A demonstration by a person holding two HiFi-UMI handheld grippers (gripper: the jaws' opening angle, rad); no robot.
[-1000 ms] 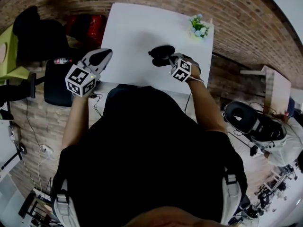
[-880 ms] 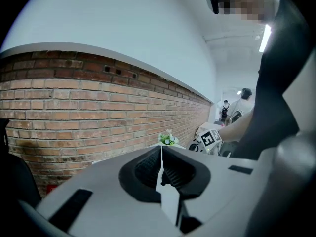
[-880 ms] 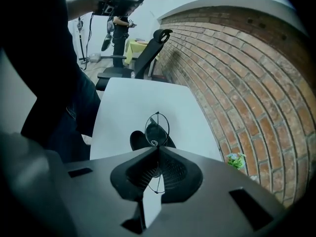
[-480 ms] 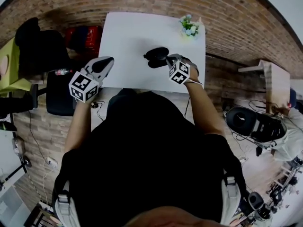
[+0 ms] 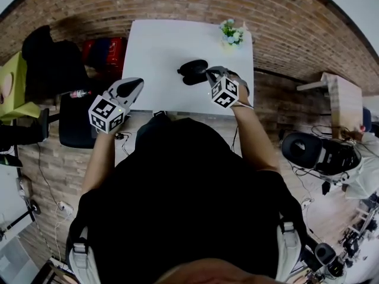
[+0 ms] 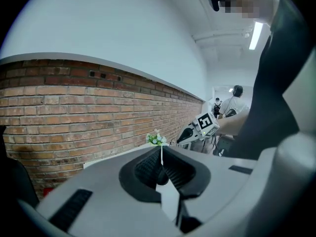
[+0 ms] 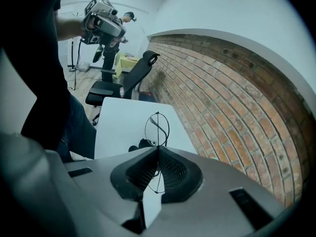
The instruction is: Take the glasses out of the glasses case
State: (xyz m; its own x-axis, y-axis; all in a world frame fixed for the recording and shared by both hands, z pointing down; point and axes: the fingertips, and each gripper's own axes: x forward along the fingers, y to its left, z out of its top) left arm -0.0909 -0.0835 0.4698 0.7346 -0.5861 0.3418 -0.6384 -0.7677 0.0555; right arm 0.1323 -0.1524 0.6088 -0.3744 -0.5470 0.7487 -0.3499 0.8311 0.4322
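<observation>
On the white table (image 5: 160, 46) lies the black glasses case (image 5: 192, 71), open, near the table's front right. My right gripper (image 5: 212, 76) is just right of the case and shut on thin wire-rimmed glasses (image 7: 157, 129). In the right gripper view one round lens ring sticks up past the shut right gripper (image 7: 158, 154), and the dark case (image 7: 139, 144) shows beyond it. My left gripper (image 5: 128, 90) hangs at the table's front left corner. In the left gripper view the left gripper (image 6: 161, 154) is shut with nothing in it.
A small pot of flowers (image 5: 232, 33) stands at the table's far right corner. A black office chair (image 5: 74, 108) and a red object (image 5: 106, 49) are left of the table. A brick wall runs behind it. Another person (image 5: 355, 176) works at the right.
The head view has shifted a little. My right gripper with the glasses has drawn slightly away from the case. The left gripper has hardly moved.
</observation>
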